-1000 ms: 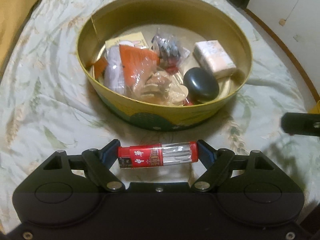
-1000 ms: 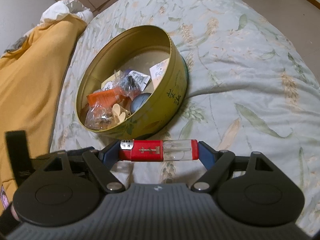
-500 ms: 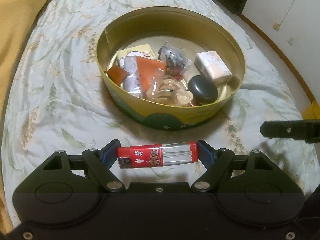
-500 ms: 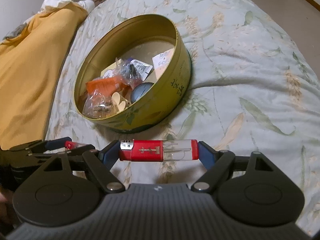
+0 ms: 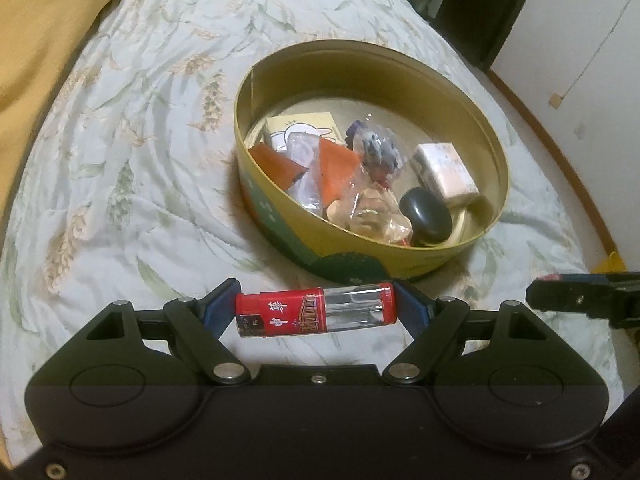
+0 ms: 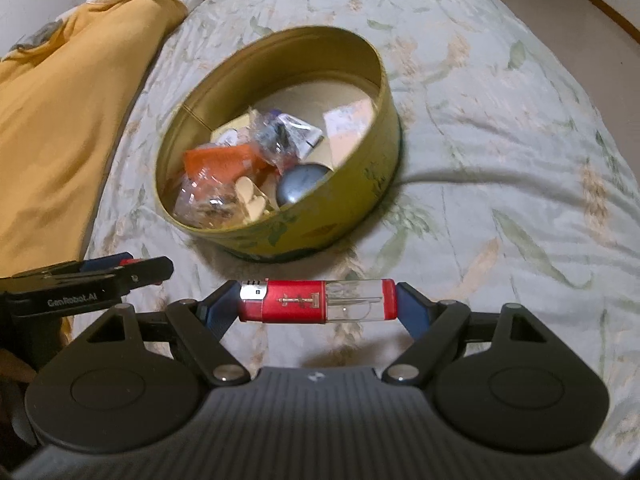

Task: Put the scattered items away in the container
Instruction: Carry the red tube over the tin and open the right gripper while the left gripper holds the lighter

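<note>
A round gold tin [image 5: 280,216] stands on the floral bedspread, holding an orange packet [image 5: 336,168], a black oval case [image 5: 426,218], a pink-white packet [image 5: 446,172] and clear bags. My left gripper [image 5: 316,302] hovers before the tin, shut on a red lighter [image 5: 288,314] held crosswise by its ends. In the right wrist view the tin [image 6: 340,216] lies ahead and slightly left. My right gripper [image 6: 318,294] is shut on a second red lighter [image 6: 292,302], also crosswise. Each gripper's tip shows at the edge of the other's view.
A yellow blanket [image 6: 60,120] covers the bed left of the tin. The bedspread [image 5: 120,180] is wrinkled around it. The bed's edge, bare floor and a white wall [image 5: 580,60] lie beyond on the right in the left wrist view.
Both grippers have drawn back from the tin, which looks farther and has slid right in the left wrist view. The left gripper's tip has come into the right wrist view. Both lighters stay gripped.
</note>
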A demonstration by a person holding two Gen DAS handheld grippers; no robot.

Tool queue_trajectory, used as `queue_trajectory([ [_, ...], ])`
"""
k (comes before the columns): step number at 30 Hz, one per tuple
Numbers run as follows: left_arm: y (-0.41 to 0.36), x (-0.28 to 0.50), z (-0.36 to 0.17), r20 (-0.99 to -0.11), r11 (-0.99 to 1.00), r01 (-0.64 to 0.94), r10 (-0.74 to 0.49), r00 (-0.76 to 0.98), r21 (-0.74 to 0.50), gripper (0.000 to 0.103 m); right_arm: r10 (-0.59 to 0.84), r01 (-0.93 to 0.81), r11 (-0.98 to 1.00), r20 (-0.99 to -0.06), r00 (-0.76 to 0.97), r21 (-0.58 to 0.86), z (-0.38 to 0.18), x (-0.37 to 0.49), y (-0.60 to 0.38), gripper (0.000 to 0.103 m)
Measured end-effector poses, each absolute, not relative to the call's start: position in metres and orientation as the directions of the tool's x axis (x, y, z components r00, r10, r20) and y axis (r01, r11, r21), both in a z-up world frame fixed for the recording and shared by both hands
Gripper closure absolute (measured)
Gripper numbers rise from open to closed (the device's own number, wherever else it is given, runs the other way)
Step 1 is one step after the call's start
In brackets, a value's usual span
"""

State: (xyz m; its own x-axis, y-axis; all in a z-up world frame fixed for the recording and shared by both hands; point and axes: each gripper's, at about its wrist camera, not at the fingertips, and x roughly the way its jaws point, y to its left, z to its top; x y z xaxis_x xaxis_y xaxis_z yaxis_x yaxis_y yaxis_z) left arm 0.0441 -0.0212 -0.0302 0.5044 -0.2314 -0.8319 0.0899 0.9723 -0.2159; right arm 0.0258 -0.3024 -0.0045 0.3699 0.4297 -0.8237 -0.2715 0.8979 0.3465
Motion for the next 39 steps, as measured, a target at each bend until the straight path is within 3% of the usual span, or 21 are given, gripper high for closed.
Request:
queue_trajectory([
  [19,-0.025,0.044,-0.04,-0.836,0.962,0.119,-0.273,0.476,-0.247,0.023,0.44,-0.388,0.875,-0.808,0.391,0.288,0.051,0.105,-0.209,0.02],
  [24,-0.025,0.043,-0.039,-0.833,0.959,0.13,-0.283,0.475,-0.252,0.023,0.407,-0.384,0.891,-0.801,0.439,0.243,0.058,0.113,-0.192,0.005],
  [39,-0.028,0.04,-0.043,-0.84,0.961,0.134,-0.278,0.465,-0.243,0.023,0.393,-0.361,0.899,-0.82,0.415,0.248,0.043,0.069,-0.23,0.0],
])
